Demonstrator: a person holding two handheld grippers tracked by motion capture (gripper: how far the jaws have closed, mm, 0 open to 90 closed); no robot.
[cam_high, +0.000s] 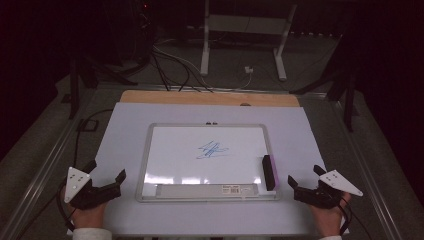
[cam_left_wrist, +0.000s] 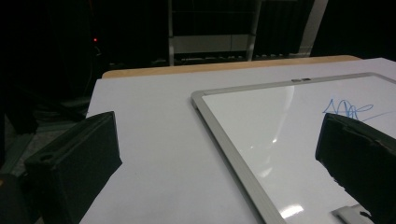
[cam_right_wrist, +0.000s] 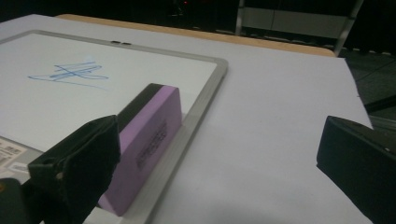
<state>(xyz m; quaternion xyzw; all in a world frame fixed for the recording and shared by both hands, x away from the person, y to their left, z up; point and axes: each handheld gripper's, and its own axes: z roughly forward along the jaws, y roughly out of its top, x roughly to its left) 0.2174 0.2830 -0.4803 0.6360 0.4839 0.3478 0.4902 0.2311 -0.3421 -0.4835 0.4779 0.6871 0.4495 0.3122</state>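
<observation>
**Both grippers idle, spread, flanking whiteboard with eraser on it**

High view: whiteboard (cam_high: 207, 160) lies flat in the middle of a pale sheet-covered table (cam_high: 125, 130), silver frame, long side toward the person. Blue scribble (cam_high: 212, 149) sits near board centre, slightly above middle. Purple eraser (cam_high: 269, 172) with a black top rests on the board's right side, along the right frame edge, near the lower right corner. A grey tray strip (cam_high: 207, 189) with a label runs along the board's near edge.

Left gripper (cam_high: 106, 183) is off the board's lower left corner, on the table, held by the left hand (cam_high: 89, 214). Jaws spread wide, nothing between them. Grey three-cornered plate on top. Near the board but apart from it.

Right gripper (cam_high: 305, 181) is off the board's lower right corner, held by the right hand (cam_high: 326, 217). Jaws spread apart, empty. Close to the eraser, not touching it.

Left gripper view: both black jaws wide apart, table sheet and the board's left frame edge (cam_left_wrist: 233, 154) between them, scribble (cam_left_wrist: 349, 110) at far right.

Right gripper view: jaws wide apart; eraser (cam_right_wrist: 147, 140) just beyond the left jaw, lying against the board's frame, printed text on its purple side, unreadable. Scribble (cam_right_wrist: 70, 74) farther back on the board (cam_right_wrist: 46, 102).

Wooden table edge (cam_high: 210, 97) shows beyond the sheet. Dark room, cables on the floor behind.
</observation>
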